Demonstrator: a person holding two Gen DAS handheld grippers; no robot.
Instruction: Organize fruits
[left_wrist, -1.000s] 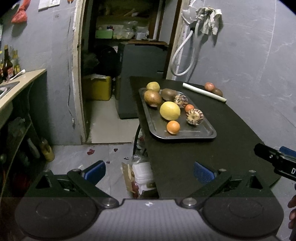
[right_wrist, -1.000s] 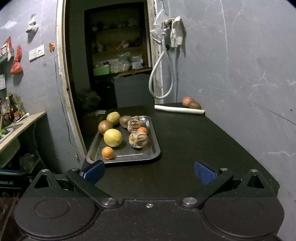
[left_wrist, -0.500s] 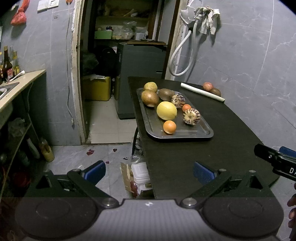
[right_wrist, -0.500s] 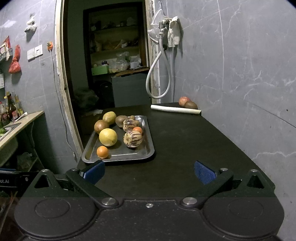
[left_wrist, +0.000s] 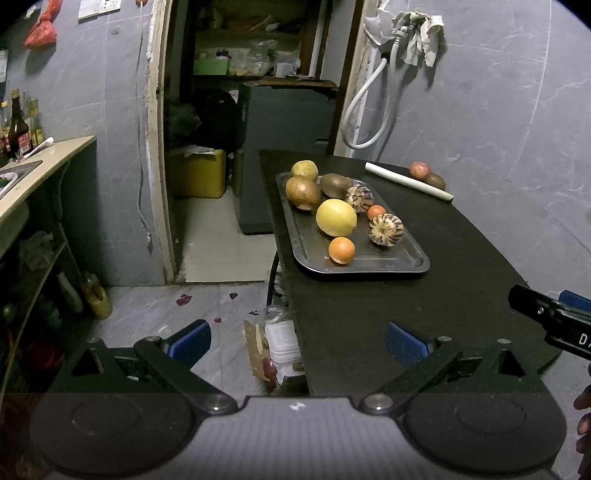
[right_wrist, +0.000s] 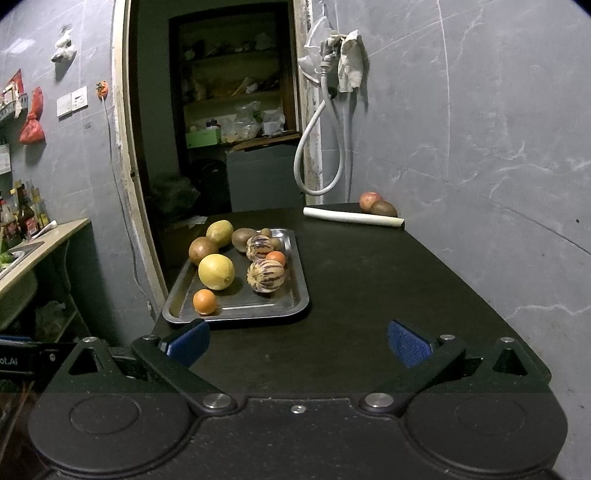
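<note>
Trays (right_wrist: 295, 310): one;
Fruits on tray: eight, counting a small one half hidden;
Fruits off tray, by wall: two

home kitchen: sink counter (left_wrist: 44, 162) with bottles (left_wrist: 18, 129) (pantry shelves (right_wrist: 236, 107) behind).

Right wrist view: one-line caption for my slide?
Open right gripper faces a metal tray of mixed fruit on a black table.
</note>
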